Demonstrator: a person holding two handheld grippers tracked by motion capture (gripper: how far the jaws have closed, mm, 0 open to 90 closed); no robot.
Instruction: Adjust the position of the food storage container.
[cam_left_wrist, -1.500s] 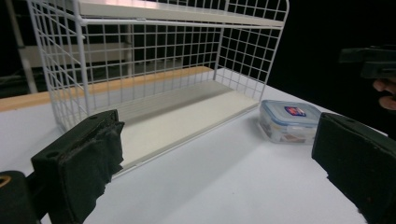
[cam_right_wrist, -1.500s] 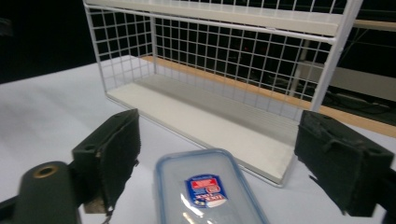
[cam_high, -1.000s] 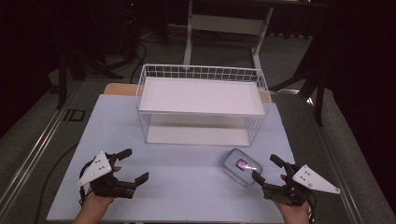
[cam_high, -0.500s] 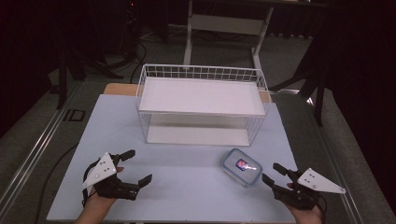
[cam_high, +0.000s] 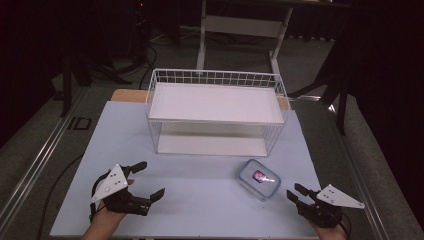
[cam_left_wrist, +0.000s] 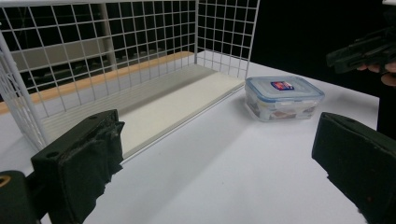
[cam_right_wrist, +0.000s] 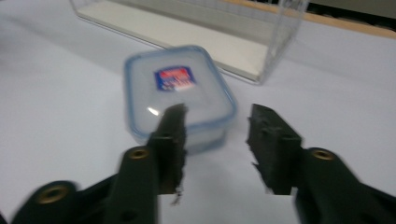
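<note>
- My left gripper, black with a grey three-cornered plate on top, rests low at the near left of the pale blue-white matte surface; its jaws stand wide apart and empty.
- My right gripper, of the same build, sits at the near right corner of the surface; its jaws are parted with nothing between them, and in the right gripper view they frame the near edge of the box, though motion blur hides whether a pad touches it.
- The small rectangular clear-plastic box with rounded corners, a blue-rimmed snap lid and a red-and-blue label lies flat on the surface, between my right gripper and the rack, apart from both in the high view.
- Handling, as I judge it: the box looks light and stiff, its smooth plastic liable to slip; something dark shows inside in the left gripper view, but I cannot identify it. The best hold would be across the two long side walls below the lid rim, not on the glossy lid.
- The white wire-grid rack with a flat white top shelf and a white bottom board stands at mid-surface, open toward me; its thin rigid wires form square cells.
</note>
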